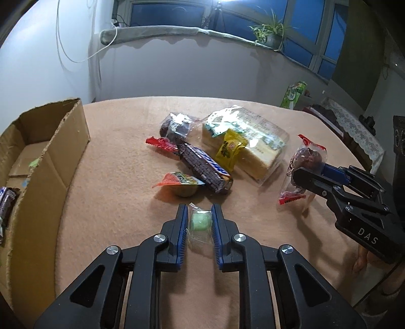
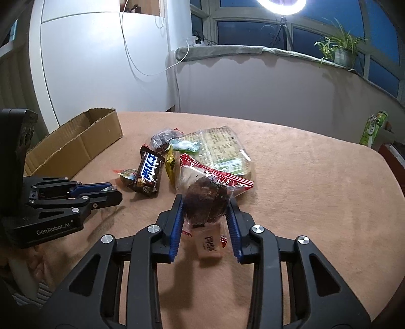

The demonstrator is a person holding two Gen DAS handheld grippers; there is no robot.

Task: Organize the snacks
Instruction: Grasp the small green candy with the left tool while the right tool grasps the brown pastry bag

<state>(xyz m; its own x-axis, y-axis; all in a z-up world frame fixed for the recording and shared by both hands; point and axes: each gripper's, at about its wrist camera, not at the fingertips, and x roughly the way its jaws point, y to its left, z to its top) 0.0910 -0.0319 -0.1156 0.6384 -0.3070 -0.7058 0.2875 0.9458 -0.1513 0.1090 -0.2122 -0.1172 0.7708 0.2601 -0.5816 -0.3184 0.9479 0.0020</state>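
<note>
Now two tongs grip one snack each: left tongs (image 1: 200, 215) one green candy (image 1: 201, 222), right tongs (image 2: 206, 215) one brown muffin (image 2: 205, 200)

- A potted plant (image 1: 272, 33) is seen on the window ledge at about one o'clock.
- A white cable (image 2: 141, 58) is draped down the white wall at eleven o'clock.
- A ring light (image 2: 281, 5) is lit at twelve o'clock.
- A green carton (image 1: 295, 95) is stood beyond the table's edge at two o'clock.
- A lace cloth (image 1: 354, 126) is laid over furniture at three o'clock.
</note>
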